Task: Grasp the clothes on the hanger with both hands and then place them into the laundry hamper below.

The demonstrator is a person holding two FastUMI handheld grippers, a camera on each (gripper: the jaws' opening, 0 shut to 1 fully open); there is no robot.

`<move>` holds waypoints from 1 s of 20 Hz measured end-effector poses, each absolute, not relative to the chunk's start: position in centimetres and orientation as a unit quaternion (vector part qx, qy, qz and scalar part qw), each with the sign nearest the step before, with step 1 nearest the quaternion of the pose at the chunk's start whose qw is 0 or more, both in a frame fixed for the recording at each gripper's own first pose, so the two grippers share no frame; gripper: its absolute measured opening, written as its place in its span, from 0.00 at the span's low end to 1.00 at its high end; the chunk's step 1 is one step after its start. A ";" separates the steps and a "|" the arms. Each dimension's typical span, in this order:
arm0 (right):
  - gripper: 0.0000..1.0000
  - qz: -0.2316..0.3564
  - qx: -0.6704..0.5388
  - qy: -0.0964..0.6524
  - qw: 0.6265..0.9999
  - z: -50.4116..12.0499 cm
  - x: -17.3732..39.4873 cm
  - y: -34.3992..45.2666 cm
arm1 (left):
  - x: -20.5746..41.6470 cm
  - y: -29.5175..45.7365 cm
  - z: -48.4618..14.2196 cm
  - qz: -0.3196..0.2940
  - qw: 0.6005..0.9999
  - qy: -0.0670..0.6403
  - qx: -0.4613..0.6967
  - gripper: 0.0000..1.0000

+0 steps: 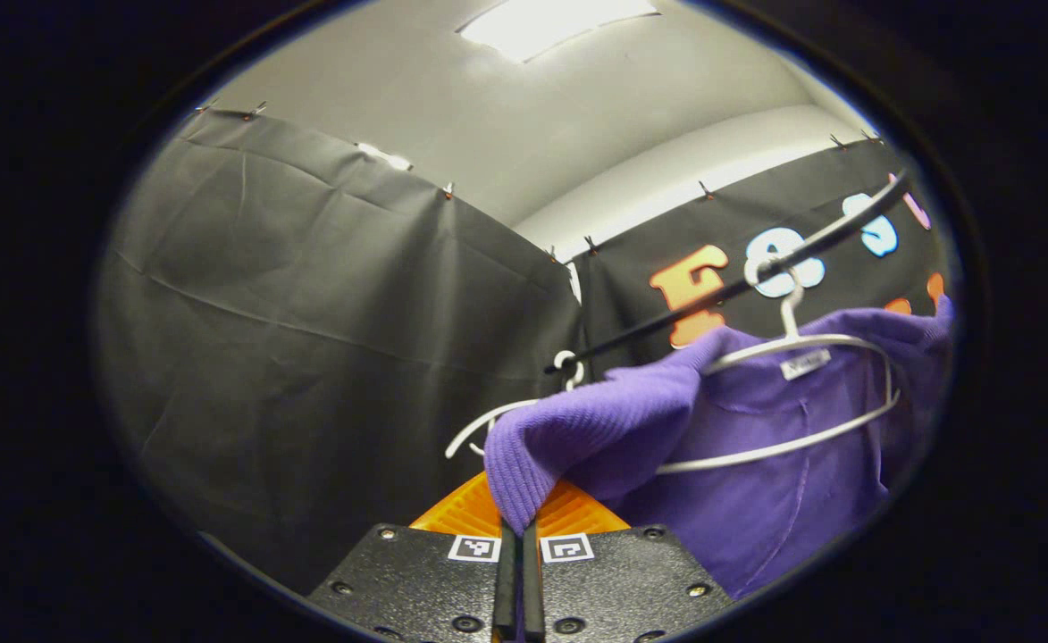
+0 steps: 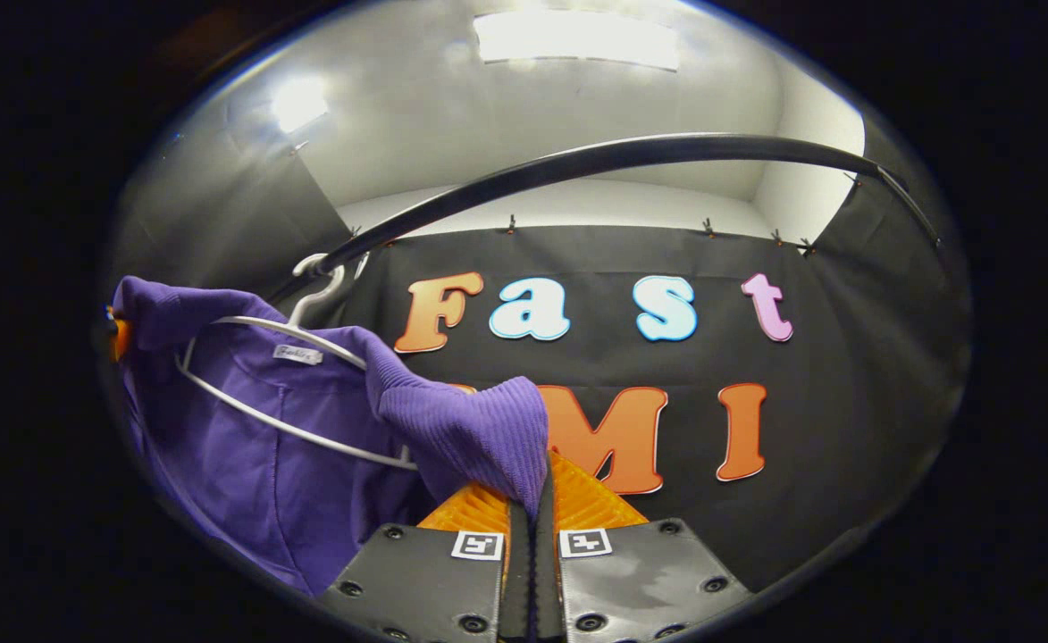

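Both your grippers are pinched onto the purple sweater [image 1: 756, 446], which hangs on its hanger [image 1: 800, 393] from the rail [image 1: 738, 286].

The sweater's body drapes below the rail on the white hanger, and a ribbed edge is pulled out from each side toward you. In the left gripper view, your left gripper [image 1: 518, 572] is clenched on one ribbed edge, both fingers pressed together with the fabric caught between them, pointing up toward the rail with the sweater to its right. A second, bare hanger [image 1: 497, 420] hangs on the rail just left of the sweater. In the right gripper view, your right gripper [image 2: 532, 572] is likewise clamped on the other ribbed edge [image 2: 479, 438], tilted up under the rail, the sweater's body off to its left.
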State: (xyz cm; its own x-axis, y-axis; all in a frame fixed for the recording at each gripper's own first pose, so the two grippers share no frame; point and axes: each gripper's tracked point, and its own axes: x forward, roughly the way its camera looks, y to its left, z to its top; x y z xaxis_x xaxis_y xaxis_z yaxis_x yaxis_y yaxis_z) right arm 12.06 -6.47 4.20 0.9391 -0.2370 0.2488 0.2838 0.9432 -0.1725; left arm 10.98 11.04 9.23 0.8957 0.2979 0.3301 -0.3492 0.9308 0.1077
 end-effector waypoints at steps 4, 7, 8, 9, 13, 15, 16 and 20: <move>0.10 -0.173 -0.103 -0.135 0.970 5.4 13.7 -8.4 | 13.1 13.7 11.9 0.190 0.960 -0.186 0.092 0.03; 0.10 -0.188 -0.125 -0.154 0.962 6.4 14.6 -8.6 | 15.2 15.3 12.3 0.194 0.958 -0.199 0.066 0.00; 0.10 -0.188 -0.122 -0.157 0.962 6.6 14.9 -8.4 | 15.9 15.6 12.2 0.194 0.959 -0.198 0.056 0.05; 0.10 -0.189 -0.119 -0.160 0.962 6.7 15.3 -8.3 | 16.9 15.9 11.8 0.196 0.960 -0.194 0.056 0.05; 0.09 -0.195 -0.122 -0.160 0.960 6.8 15.3 -8.1 | 21.3 15.9 9.0 0.175 0.970 -0.153 0.074 0.00; 0.09 -0.198 -0.120 -0.155 0.960 6.6 14.9 -8.5 | 23.0 15.5 7.0 0.164 0.976 -0.123 0.070 0.03; 0.09 -0.199 -0.120 -0.152 0.961 6.5 15.2 -8.6 | 23.7 15.4 5.6 0.162 0.979 -0.102 0.064 0.03; 0.09 -0.198 -0.131 -0.145 0.960 6.2 15.7 -8.7 | 23.7 16.0 0.1 0.156 0.986 -0.055 0.014 0.01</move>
State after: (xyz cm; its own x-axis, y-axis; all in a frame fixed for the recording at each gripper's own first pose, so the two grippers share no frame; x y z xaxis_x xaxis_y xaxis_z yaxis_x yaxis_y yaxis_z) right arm 15.69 -8.74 6.16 0.8796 -0.3423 0.3305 0.4185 0.8870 -0.1951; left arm 23.67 16.00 0.05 0.9454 0.3061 0.1120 -0.3092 0.9509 0.0109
